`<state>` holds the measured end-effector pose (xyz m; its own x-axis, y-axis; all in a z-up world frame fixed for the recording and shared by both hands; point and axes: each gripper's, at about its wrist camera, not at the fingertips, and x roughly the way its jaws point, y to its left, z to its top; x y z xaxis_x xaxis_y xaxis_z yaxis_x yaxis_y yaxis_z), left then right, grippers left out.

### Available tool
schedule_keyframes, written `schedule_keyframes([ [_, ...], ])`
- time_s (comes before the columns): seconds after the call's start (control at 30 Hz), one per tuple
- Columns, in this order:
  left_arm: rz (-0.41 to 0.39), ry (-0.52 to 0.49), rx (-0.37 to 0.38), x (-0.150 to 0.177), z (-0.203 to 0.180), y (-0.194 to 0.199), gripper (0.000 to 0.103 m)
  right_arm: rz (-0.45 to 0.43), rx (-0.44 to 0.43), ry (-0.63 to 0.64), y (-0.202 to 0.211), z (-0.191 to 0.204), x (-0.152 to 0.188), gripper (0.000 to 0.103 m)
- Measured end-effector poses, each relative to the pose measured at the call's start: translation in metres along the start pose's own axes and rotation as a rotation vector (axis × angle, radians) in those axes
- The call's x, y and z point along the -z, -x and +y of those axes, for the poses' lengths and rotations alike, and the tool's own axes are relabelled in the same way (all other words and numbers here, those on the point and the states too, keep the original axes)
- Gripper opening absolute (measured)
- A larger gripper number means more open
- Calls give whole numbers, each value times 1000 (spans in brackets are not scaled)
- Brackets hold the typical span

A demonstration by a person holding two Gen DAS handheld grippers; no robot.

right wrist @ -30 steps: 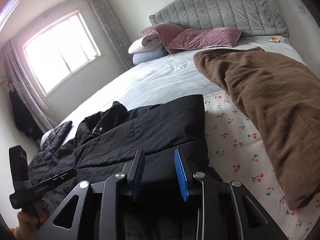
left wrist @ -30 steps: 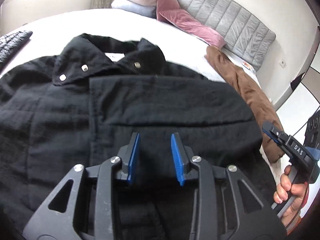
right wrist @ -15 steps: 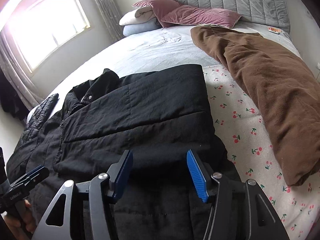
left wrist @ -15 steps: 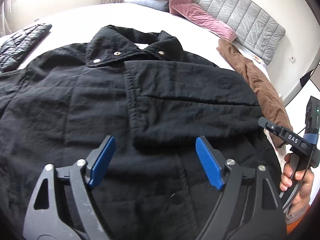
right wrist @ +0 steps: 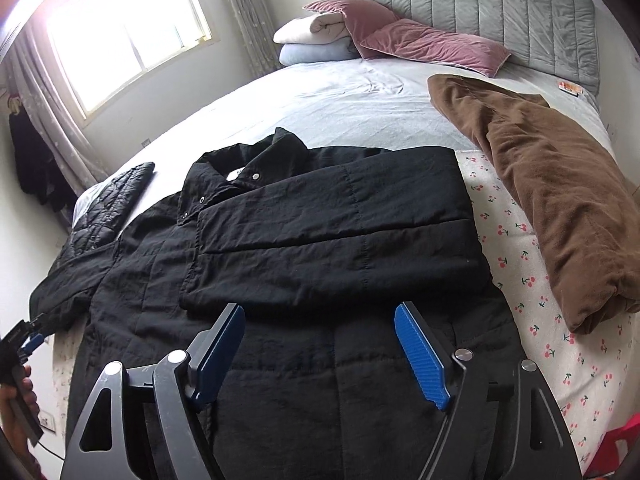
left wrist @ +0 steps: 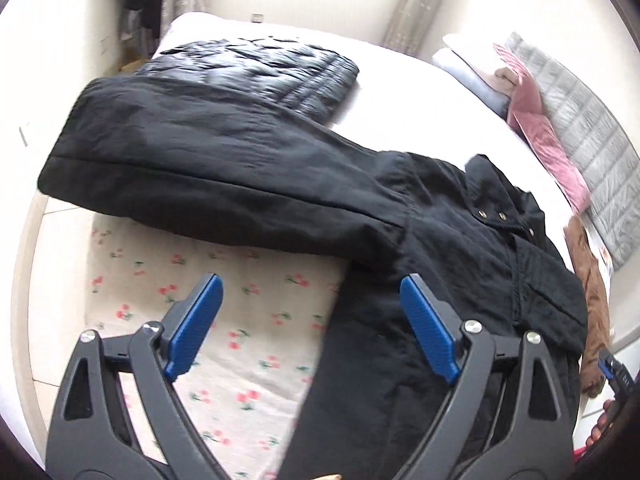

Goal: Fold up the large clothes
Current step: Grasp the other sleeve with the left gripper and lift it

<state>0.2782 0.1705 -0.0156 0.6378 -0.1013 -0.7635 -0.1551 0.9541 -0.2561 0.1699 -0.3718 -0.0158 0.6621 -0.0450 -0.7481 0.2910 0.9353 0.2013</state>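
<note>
A large black coat [right wrist: 304,248] lies spread on the bed, collar toward the headboard. Its right sleeve is folded across the chest. Its left sleeve [left wrist: 208,168] stretches out flat to the left, over the bed's edge. My left gripper [left wrist: 310,324] is open and empty, hovering above the cherry-print sheet [left wrist: 224,320] just below that sleeve, beside the coat's side. My right gripper [right wrist: 320,344] is open and empty above the coat's lower front. The left gripper also shows in the right wrist view [right wrist: 24,340] near the sleeve's cuff.
A black quilted jacket [left wrist: 256,68] lies beyond the left sleeve. A brown blanket [right wrist: 552,200] lies along the bed's right side. Pink and white pillows [right wrist: 384,36] sit against the grey headboard [right wrist: 480,4]. The floor shows past the bed's left edge.
Both grippers opened wide and let go of the folded sleeve. My left gripper swung left toward the other sleeve. My right gripper pulled back and rose above the coat.
</note>
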Motion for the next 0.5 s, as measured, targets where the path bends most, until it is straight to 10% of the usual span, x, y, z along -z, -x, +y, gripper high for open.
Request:
schedule_keyframes([
  [0.5, -273, 588, 92, 5, 197, -39, 85, 86, 44, 109, -42, 25, 18, 80],
])
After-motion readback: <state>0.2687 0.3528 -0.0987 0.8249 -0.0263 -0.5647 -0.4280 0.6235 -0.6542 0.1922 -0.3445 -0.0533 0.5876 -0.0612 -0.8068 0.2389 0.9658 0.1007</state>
